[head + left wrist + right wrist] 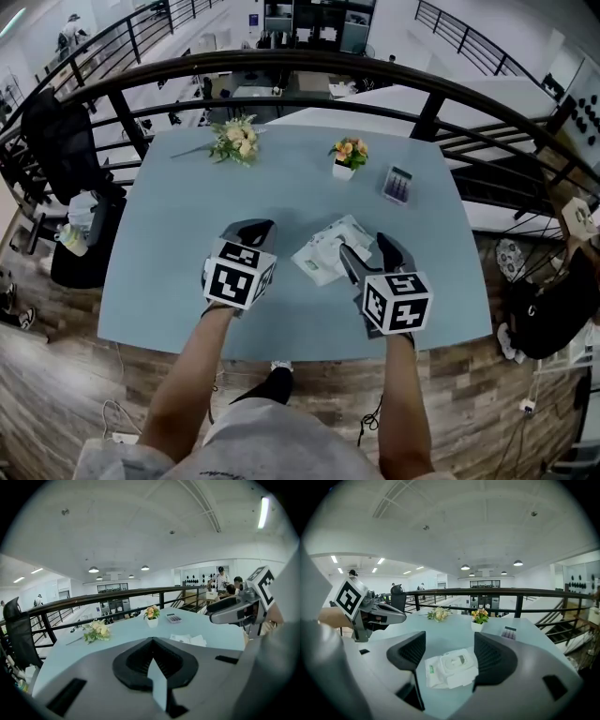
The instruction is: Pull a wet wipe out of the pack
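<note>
Nearest are the person's two bare forearms, each ending in a marker cube printed with black-and-white square patterns that carry no readable words. The left gripper [248,234] hangs over the near left part of the pale blue table [159,244], and its own view shows its jaws pressed together with nothing between them. The right gripper [372,255] has its jaws spread wide; its view shows the wet wipe pack [451,667] in the gap between them, lying flat on the table and not pinched by either jaw. In the head view the pack [330,248] sits near the middle of the table between the two grippers, just beside the right one's tips. It is a soft, crumpled white pouch with a rectangular flip lid lying shut on top, and a small green mark on its label is too small to read. Further off to the right lies a calculator [397,184] whose keys cannot be read. Left of it stands a small white pot [343,171] holding orange and yellow flowers. A loose bouquet [234,141] lies at the far left edge, and a black railing [300,64] curves behind the table.
</note>
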`<action>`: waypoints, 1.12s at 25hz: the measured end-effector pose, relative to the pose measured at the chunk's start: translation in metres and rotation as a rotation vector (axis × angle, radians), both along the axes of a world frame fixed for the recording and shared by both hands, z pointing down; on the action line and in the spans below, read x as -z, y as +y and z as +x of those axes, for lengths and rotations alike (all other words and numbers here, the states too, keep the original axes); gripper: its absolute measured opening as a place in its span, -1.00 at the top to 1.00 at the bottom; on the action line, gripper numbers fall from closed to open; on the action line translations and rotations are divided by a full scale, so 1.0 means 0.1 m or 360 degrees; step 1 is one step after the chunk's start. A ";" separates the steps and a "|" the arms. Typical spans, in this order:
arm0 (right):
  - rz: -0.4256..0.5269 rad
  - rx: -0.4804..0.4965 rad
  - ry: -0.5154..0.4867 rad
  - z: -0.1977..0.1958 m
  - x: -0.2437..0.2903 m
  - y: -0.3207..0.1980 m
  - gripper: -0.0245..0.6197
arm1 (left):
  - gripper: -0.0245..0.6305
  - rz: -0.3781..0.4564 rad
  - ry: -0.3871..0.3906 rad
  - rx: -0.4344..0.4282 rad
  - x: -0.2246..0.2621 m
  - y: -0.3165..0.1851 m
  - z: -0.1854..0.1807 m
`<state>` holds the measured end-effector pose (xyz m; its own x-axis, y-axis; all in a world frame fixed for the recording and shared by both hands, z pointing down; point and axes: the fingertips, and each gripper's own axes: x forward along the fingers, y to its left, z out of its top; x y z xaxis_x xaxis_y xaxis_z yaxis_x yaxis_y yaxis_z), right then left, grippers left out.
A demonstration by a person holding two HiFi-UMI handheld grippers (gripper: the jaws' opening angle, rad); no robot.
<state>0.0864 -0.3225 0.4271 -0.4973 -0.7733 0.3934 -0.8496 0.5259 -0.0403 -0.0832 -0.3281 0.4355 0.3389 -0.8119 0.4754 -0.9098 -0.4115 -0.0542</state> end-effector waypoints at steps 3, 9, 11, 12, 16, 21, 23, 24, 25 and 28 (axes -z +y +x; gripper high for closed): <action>-0.0007 -0.0002 0.0004 -0.04 0.00 -0.14 -0.08 | 0.94 0.0006 0.0009 -0.0003 0.03 -0.16 -0.03; -0.0040 0.0004 0.0033 -0.16 -0.04 -0.43 -0.08 | 0.94 0.0001 0.0023 -0.0002 0.01 -0.48 -0.14; -0.0059 0.0010 0.0050 -0.19 -0.07 -0.50 -0.08 | 0.94 -0.0007 0.0038 -0.0007 -0.02 -0.55 -0.13; -0.0071 0.0011 0.0058 -0.19 -0.09 -0.53 -0.08 | 0.94 -0.0012 0.0040 -0.0018 -0.05 -0.58 -0.11; -0.0107 0.0012 0.0091 -0.21 -0.16 -0.64 -0.08 | 0.94 -0.0035 0.0042 -0.0067 -0.15 -0.69 -0.02; -0.0167 0.0014 0.0133 -0.21 -0.31 -0.69 -0.08 | 0.94 -0.0064 0.0028 -0.0110 -0.28 -0.77 0.03; -0.0189 0.0025 0.0148 -0.20 -0.38 -0.69 -0.08 | 0.94 -0.0077 0.0028 -0.0118 -0.32 -0.79 0.05; -0.0199 0.0031 0.0155 -0.20 -0.42 -0.69 -0.08 | 0.94 -0.0083 0.0027 -0.0124 -0.34 -0.80 0.06; -0.0209 0.0036 0.0162 -0.19 -0.46 -0.69 -0.08 | 0.94 -0.0088 0.0023 -0.0134 -0.37 -0.81 0.08; -0.0239 0.0045 0.0175 -0.19 -0.56 -0.71 -0.08 | 0.94 -0.0101 0.0018 -0.0160 -0.45 -0.85 0.11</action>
